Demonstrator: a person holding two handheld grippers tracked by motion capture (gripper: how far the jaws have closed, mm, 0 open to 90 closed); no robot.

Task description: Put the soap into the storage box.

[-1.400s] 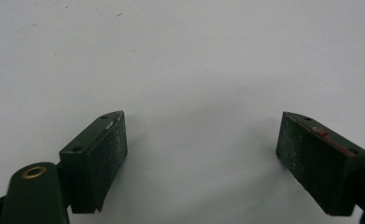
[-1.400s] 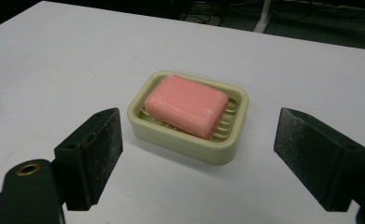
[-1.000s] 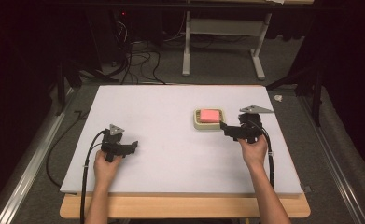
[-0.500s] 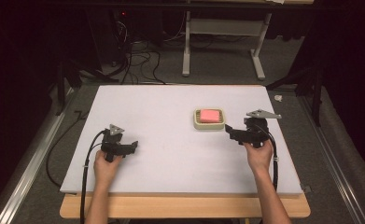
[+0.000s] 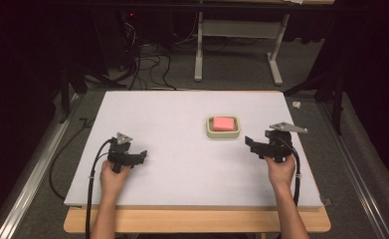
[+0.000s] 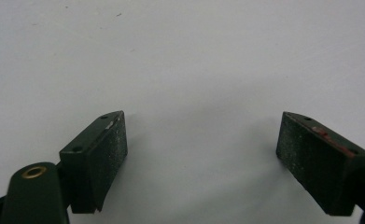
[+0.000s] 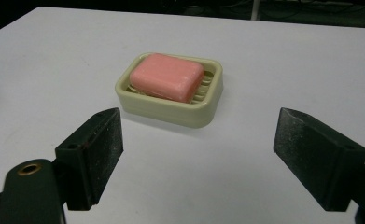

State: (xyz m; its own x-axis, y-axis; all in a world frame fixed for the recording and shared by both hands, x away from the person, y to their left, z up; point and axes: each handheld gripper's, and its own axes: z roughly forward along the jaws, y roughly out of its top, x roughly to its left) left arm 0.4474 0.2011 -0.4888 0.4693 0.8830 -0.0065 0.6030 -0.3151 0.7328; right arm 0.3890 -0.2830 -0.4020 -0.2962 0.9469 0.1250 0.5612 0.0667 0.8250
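Note:
A pink bar of soap (image 5: pixel 223 123) (image 7: pixel 167 76) lies in a cream soap dish (image 5: pixel 209 130) (image 7: pixel 207 112) right of the white table's middle. My right gripper (image 5: pixel 249 143) (image 7: pixel 199 158) hovers to the right of the dish and a little nearer the person, jaws wide apart and empty, pointing at the dish. At the table's left my left gripper (image 5: pixel 142 156) (image 6: pixel 201 156) rests low over bare white surface, also open with nothing between its jaws.
The white table top (image 5: pixel 182 164) sits on a wooden board (image 5: pixel 197 219). Cables (image 5: pixel 147 69) and a metal stand (image 5: pixel 237 35) lie on the dark floor beyond the far edge. A small pale object (image 5: pixel 297 104) lies off the table's right far corner.
My right gripper has drawn back from the soap dish, moving right and toward the person. The left gripper has stayed in place.

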